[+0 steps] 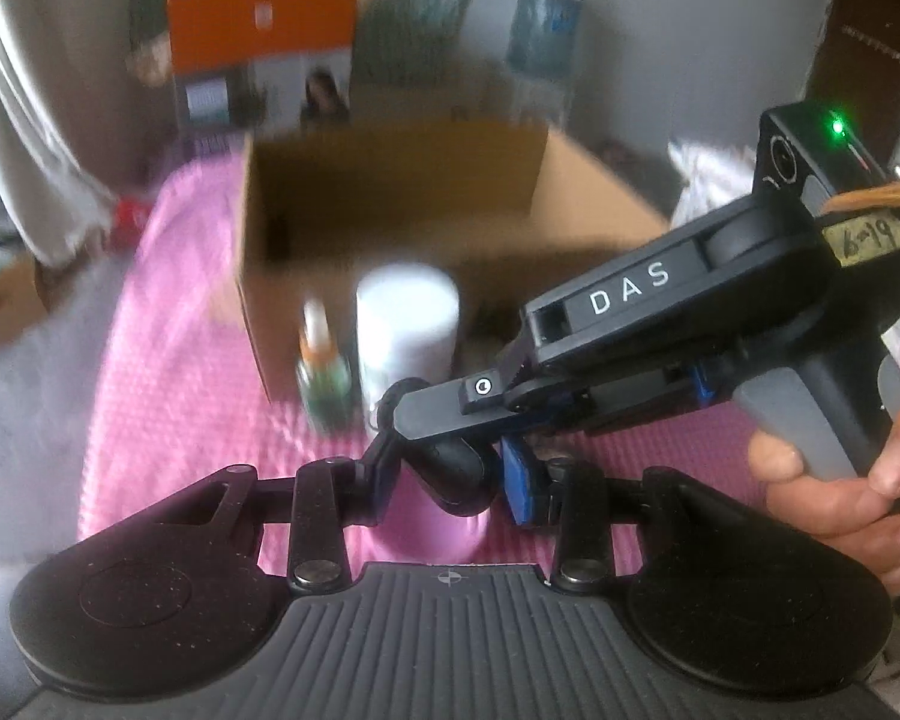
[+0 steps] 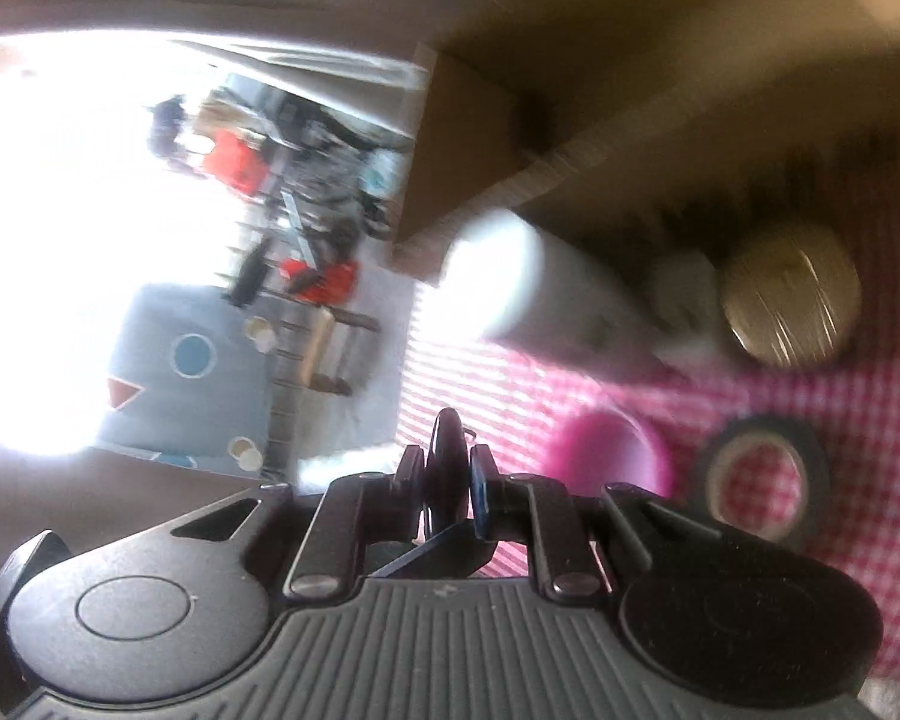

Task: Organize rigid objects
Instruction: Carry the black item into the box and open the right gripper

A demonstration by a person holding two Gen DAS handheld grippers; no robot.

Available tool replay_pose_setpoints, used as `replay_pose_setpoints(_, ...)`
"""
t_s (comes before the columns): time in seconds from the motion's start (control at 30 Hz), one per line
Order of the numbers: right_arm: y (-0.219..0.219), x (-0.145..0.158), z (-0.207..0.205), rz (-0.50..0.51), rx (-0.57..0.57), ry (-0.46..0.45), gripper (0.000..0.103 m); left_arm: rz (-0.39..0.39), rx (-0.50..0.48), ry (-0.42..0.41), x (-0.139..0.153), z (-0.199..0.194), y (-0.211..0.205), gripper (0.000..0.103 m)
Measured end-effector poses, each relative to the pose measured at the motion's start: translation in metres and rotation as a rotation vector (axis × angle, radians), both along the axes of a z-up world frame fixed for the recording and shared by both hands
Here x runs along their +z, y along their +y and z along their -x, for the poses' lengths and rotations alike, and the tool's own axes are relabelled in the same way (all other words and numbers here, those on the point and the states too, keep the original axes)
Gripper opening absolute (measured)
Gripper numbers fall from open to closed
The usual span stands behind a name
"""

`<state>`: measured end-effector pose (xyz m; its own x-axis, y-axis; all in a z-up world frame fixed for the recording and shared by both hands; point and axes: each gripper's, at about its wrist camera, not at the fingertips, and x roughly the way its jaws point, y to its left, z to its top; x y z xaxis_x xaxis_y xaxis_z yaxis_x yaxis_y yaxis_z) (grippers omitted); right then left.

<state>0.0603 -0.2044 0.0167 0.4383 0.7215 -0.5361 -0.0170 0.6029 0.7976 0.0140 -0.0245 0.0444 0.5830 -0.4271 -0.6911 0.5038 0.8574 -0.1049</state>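
In the left wrist view my left gripper point(image 1: 453, 480) has its jaws around a pink cup point(image 1: 432, 525) low in the middle; whether they press it is unclear. My right gripper point(image 1: 444, 438) reaches in from the right, shut on a flat black round object point(image 1: 450, 471) at the cup's mouth. The right wrist view shows that black disc point(image 2: 447, 474) edge-on between the right gripper point(image 2: 447, 480) fingers, with the pink cup point(image 2: 606, 459) to its right. An open cardboard box point(image 1: 402, 222) stands behind on the pink mat point(image 1: 168, 396).
A white cylinder point(image 1: 405, 330) and a small green bottle point(image 1: 324, 384) stand in front of the box. In the right wrist view a black tape roll point(image 2: 756, 483) and a gold-lidded jar point(image 2: 789, 294) lie on the mat. An orange box point(image 1: 264, 54) stands at the back.
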Motion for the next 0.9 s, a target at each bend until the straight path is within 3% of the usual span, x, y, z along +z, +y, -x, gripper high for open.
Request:
replay_pose_setpoints(0.13, -0.01, 0.042, -0.01, -0.021, -0.002, -0.123, 0.017, 0.032, 0.009, -0.098, 0.031, -0.011, -0.002, 0.036)
replay_pose_setpoints(0.3, -0.033, 0.065, -0.044, -0.038, -0.018, -0.16, 0.017, 0.063, 0.023, -0.125, 0.047, -0.049, -0.015, 0.035)
replay_pose_setpoints(0.43, -0.045, 0.059, -0.086, -0.047, -0.024, -0.1, 0.017, 0.058, 0.033, -0.078, 0.043, -0.091, -0.027, 0.035)
replay_pose_setpoints(0.57, -0.045, 0.032, -0.127, -0.055, -0.027, 0.002, 0.017, 0.032, 0.042, -0.002, 0.031, -0.128, -0.034, 0.035)
replay_pose_setpoints(0.8, -0.053, -0.012, -0.193, -0.057, -0.055, 0.163, 0.017, -0.05, 0.044, 0.113, 0.006, -0.189, -0.053, 0.035)
replay_pose_setpoints(0.9, -0.053, -0.028, -0.217, -0.05, -0.067, 0.204, 0.017, -0.108, 0.059, 0.121, -0.001, -0.209, -0.06, 0.036)
